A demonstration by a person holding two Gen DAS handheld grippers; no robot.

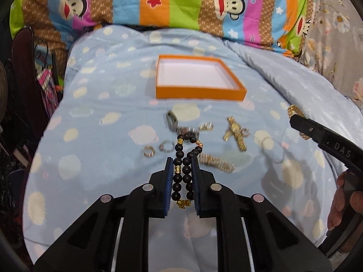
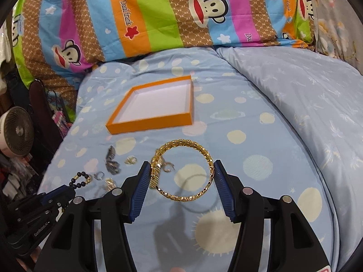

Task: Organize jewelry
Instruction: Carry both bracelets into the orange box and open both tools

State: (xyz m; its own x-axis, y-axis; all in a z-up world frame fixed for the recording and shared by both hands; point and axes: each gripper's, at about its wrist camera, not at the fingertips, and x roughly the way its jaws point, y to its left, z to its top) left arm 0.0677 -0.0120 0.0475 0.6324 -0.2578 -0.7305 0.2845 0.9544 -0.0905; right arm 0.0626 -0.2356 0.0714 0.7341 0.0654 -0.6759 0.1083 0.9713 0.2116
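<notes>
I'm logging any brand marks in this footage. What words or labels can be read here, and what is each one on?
"DAS": right gripper, on its black body.
"GenRobot.AI": left gripper, on its body; small, best reading.
"Paul frank": striped monkey-print bedding, orange stripe, repeated elsewhere only partly legible.
Orange box: no text.

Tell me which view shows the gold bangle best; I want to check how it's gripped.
The right wrist view: the whole gold bangle shows as a ring, clamped between the right gripper's fingers above the bedspread. The left wrist view shows only a bit of the bangle poking past that gripper's tip at the right edge.
</notes>
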